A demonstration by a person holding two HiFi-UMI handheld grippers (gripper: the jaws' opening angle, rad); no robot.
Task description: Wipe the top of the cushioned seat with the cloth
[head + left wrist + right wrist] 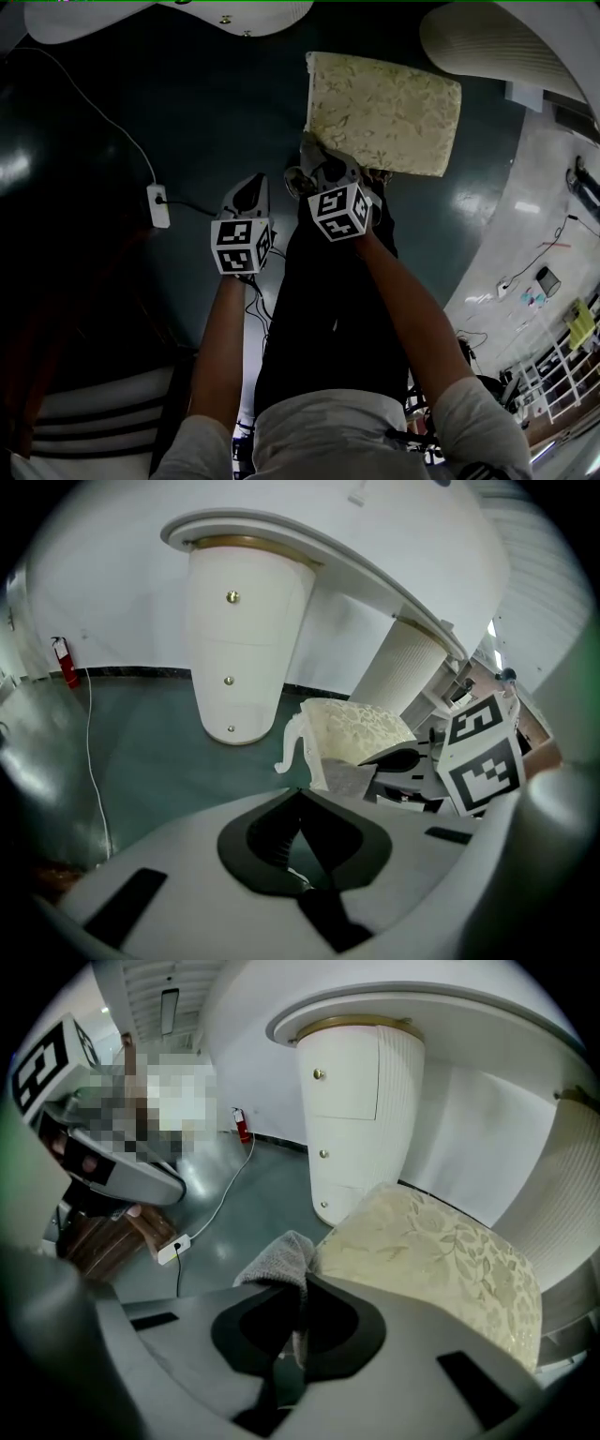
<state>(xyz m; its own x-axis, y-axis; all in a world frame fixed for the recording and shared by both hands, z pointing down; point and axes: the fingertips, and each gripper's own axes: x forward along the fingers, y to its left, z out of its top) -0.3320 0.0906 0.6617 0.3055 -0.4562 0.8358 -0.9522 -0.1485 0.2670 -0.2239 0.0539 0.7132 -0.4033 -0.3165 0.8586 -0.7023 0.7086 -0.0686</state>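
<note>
Cloth at seat corner, wipe not yet begun.
Cloth (281, 1258) is pinched in R gripper (302, 1283), jaws pressed onto it, and is held at the near-left corner of cushioned seat (441, 1260) — prob. so a stroke can be run across the patterned top. L gripper (298, 794) is held off to the side, jaws pressed together w/ nothing between — prob. to stay clear. Whether cloth touches the seat can't be told; the seat's far end is cut off in R gripper view, and the cloth is barely made out in head view.
</note>
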